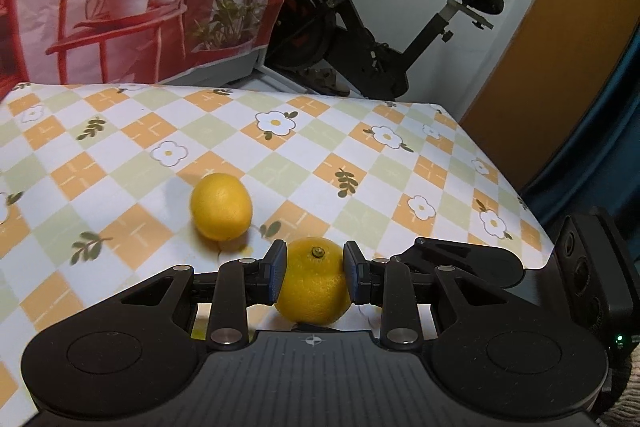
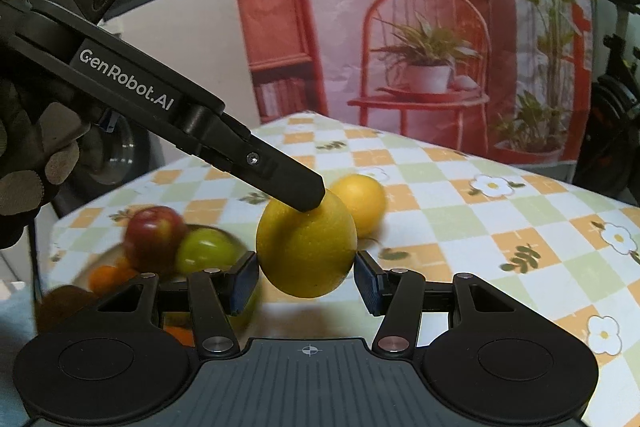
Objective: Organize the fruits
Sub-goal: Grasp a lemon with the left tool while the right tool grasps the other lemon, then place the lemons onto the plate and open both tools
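Closing on a yellow citrus fruit (image 1: 314,281), the left gripper (image 1: 314,273) is pinching it between both pads, stem end facing forward. Beside that fruit, the right gripper (image 2: 306,277) is standing open, pads flanking it without clear contact. Beyond it, a second yellow fruit (image 1: 221,207) is lying on the checked tablecloth (image 1: 360,155).

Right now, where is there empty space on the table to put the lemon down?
Bare tablecloth lies right of and beyond the loose lemon, out to the far edge. It's crowded by the fruit bowl with apples, near the left tool gripping the held lemon.
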`<state>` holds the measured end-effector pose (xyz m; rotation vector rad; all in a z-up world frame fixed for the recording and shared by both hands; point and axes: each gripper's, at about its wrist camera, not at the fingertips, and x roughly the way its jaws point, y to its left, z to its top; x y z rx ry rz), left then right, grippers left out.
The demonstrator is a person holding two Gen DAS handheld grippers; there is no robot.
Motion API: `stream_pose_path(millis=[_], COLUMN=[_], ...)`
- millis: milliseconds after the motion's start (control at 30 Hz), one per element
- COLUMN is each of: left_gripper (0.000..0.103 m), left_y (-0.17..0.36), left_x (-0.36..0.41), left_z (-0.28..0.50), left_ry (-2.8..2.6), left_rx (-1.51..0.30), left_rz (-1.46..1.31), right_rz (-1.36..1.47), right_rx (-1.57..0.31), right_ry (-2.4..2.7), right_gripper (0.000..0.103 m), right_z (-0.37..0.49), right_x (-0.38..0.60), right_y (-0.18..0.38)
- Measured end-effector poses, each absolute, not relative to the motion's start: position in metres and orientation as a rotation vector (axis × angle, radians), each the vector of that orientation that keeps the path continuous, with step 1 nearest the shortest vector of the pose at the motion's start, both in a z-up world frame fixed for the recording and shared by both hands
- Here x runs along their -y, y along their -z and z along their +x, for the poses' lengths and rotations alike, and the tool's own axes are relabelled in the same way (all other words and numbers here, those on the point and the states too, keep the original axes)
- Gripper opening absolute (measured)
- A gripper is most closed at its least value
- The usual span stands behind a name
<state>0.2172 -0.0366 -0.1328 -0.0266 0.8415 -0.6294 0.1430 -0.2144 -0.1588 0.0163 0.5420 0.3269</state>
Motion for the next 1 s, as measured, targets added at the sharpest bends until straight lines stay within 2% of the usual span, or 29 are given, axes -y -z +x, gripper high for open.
stream_pose_path(millis=[433, 1000], left_gripper=[0.032, 0.032], left_y=[0.128, 0.144], left_x=[-0.011, -0.032], left_z=[0.169, 0.156], left_ry=[0.559, 0.531], left_rx=[-0.867, -0.89], left_rz=[-0.073, -0.079], right_rz=[-0.023, -0.053], right_rx=[-0.584, -0.687], right_ry=[-0.461, -0.509], right_gripper=[0.049, 0.049], right_z=[0.115, 0.118], right_x=[0.156, 0.127], right_y=[0.146, 0.155])
